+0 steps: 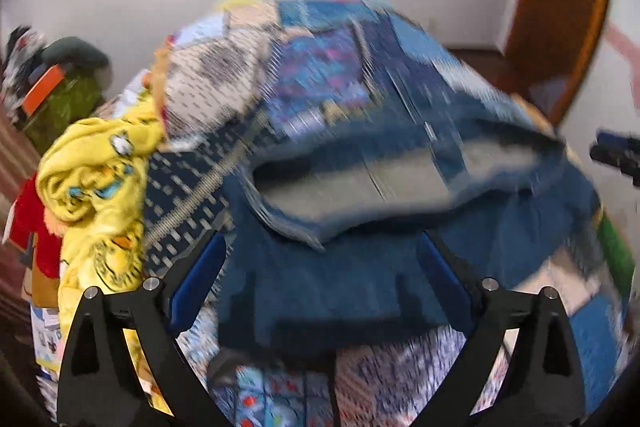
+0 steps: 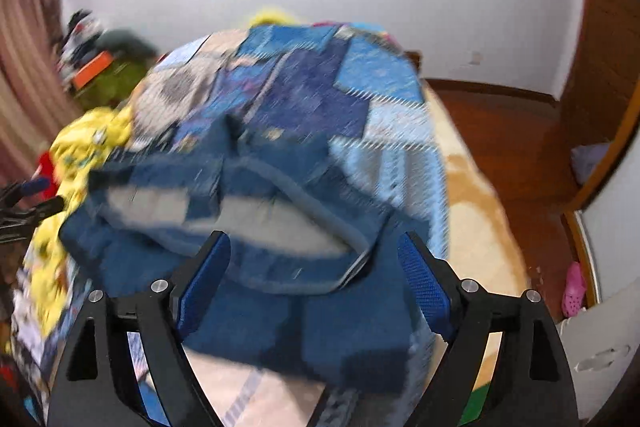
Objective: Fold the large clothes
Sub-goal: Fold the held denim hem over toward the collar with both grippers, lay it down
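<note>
So the blue jeans [image 1: 340, 267] are lying across the patchwork quilt [image 1: 320, 79] on the bed, straight ahead of both your tools and close under them. Both frames are motion-blurred, so take the fine detail with a pinch of salt.

Your left gripper [image 1: 320, 259] has its jaws spread wide with denim lying between the blue pads, and the right gripper [image 2: 316, 267] looks the same: splayed, not pinching anything that I can make out. Cloth sits in the gap of each, but neither is clamped on it.

The thing the next move hangs on, I'd say: the waistband (the grey lining shows where it gapes) runs left to right across both views, and the legs seem to run away from you up the bed. Each gripper sits near one end of that band, left near the left end, right near the right, so neither is clearly closer.

Only the left view shows the yellow blanket [image 1: 96, 187] heaped just beside the jeans. Only the right view shows the bed's bare tan edge [image 2: 472, 195], the wooden floor [image 2: 512, 131] and a pink shoe [image 2: 574, 289] down there.
</note>
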`<control>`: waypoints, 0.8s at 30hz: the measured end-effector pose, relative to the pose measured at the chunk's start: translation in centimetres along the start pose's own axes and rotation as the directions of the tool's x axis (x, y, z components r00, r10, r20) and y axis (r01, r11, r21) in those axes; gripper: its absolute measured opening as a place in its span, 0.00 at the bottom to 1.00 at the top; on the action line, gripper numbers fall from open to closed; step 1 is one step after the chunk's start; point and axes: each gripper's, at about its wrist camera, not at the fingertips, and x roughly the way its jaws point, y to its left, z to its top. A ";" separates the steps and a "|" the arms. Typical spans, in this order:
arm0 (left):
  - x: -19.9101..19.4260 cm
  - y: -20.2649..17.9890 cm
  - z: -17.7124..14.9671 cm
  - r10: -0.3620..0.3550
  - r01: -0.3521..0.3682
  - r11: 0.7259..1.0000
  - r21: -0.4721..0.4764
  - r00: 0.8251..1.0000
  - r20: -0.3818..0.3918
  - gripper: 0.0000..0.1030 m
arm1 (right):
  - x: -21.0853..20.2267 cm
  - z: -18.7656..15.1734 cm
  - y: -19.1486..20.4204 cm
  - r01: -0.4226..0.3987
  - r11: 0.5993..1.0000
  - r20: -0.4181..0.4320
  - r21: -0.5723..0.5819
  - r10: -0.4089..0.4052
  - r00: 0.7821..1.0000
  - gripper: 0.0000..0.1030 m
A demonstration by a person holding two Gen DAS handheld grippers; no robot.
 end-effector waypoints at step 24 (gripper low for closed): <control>12.2 2.2 6.5 -0.009 0.004 0.999 -0.033 0.989 -0.148 0.93 | 12.9 3.9 1.9 0.012 0.999 -0.180 -0.032 -0.017 0.984 0.79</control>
